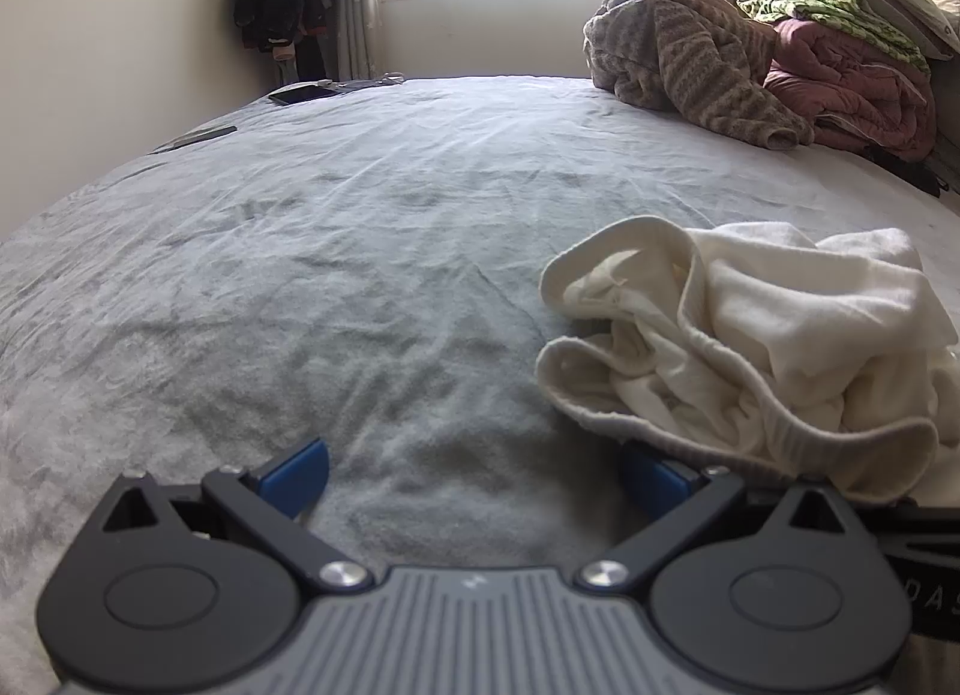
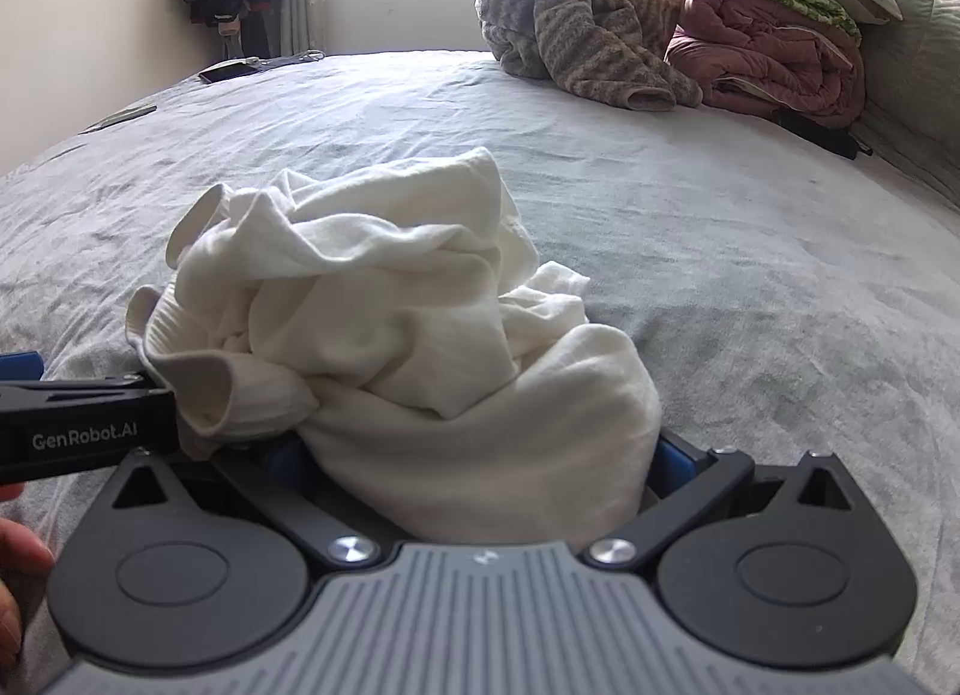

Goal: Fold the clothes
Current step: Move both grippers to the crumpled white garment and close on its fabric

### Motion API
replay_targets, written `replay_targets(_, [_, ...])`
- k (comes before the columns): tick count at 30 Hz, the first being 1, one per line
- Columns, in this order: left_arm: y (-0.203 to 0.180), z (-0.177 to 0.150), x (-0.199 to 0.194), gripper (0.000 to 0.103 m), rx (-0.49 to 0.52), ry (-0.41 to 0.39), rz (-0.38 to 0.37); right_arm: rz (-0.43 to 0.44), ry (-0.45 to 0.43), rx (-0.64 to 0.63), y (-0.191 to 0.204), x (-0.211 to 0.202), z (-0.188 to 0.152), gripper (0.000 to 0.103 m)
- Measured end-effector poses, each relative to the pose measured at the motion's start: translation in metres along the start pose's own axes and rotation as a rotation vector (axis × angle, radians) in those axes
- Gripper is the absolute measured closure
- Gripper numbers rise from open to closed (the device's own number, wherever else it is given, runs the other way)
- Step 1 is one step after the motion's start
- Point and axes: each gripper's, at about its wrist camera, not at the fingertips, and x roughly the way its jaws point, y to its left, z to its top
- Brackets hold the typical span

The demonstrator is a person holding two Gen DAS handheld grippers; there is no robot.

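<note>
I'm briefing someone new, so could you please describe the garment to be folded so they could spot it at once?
Start from the grey bedsheet covering the bed. Near its front edge, right by the two grippers, lies a crumpled white garment. It is the only plain white piece; the striped grey-brown blanket and pink quilt are heaped far back.

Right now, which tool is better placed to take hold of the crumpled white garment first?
Right. The right tool stands open with the white garment bulging between its fingers. The left tool is open over bare grey bedsheet, with the garment off to its right side.
</note>
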Motion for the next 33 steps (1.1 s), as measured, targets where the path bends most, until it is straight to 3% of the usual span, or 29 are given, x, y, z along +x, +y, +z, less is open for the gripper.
replay_targets(11, [0.002, 0.002, 0.0, 0.0, -0.004, 0.009, -0.013, 0.014, -0.018, -0.132, 0.004, -0.007, -0.004, 0.0])
replay_targets(17, [0.0, 0.005, -0.004, 0.0, 0.029, 0.024, -0.026, 0.036, 0.021, -0.147, 0.003, -0.008, 0.003, 0.0])
replay_targets(21, [0.001, 0.01, -0.012, 0.001, 0.031, 0.032, -0.069, 0.035, 0.002, -0.176, 0.001, -0.01, 0.007, 0.0])
replay_targets(27, [0.007, 0.016, -0.028, 0.0, -0.015, -0.041, -0.157, 0.029, -0.063, -0.199, -0.009, -0.018, 0.018, 0.0])
replay_targets(29, [0.007, 0.018, -0.028, 0.0, -0.033, -0.038, -0.195, 0.045, -0.074, -0.196, -0.013, -0.019, 0.021, 0.005])
replay_targets(33, [0.006, 0.019, -0.025, 0.0, -0.06, -0.015, -0.233, 0.105, -0.058, -0.158, -0.021, -0.016, 0.025, 0.03])
